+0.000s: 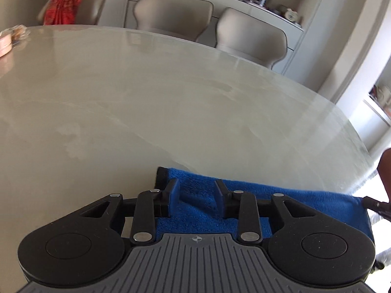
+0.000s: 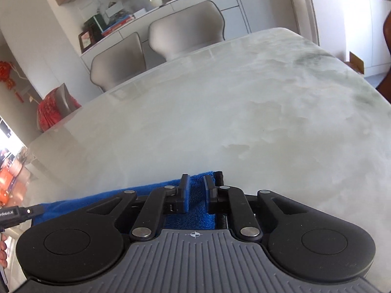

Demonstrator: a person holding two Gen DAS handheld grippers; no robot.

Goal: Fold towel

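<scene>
A blue towel (image 1: pixel 281 195) lies at the near edge of a pale marble table (image 1: pixel 146 97). My left gripper (image 1: pixel 196 190) is open, its jaws apart above the towel's left end, near its black-edged corner (image 1: pixel 161 178). In the right wrist view the same towel (image 2: pixel 198 210) runs off to the left under the gripper. My right gripper (image 2: pixel 196 185) is open with a narrower gap, over the towel's right end, next to its black edge (image 2: pixel 219 178). Most of the towel is hidden under both gripper bodies. Part of the left gripper (image 2: pixel 22 213) shows at the left edge.
Grey chairs (image 1: pixel 176 12) stand at the table's far side, one with a red cloth (image 1: pixel 66 5) over it. A white sideboard (image 1: pixel 244 2) with ornaments stands behind. A pink item (image 1: pixel 6 44) sits at the far left of the table.
</scene>
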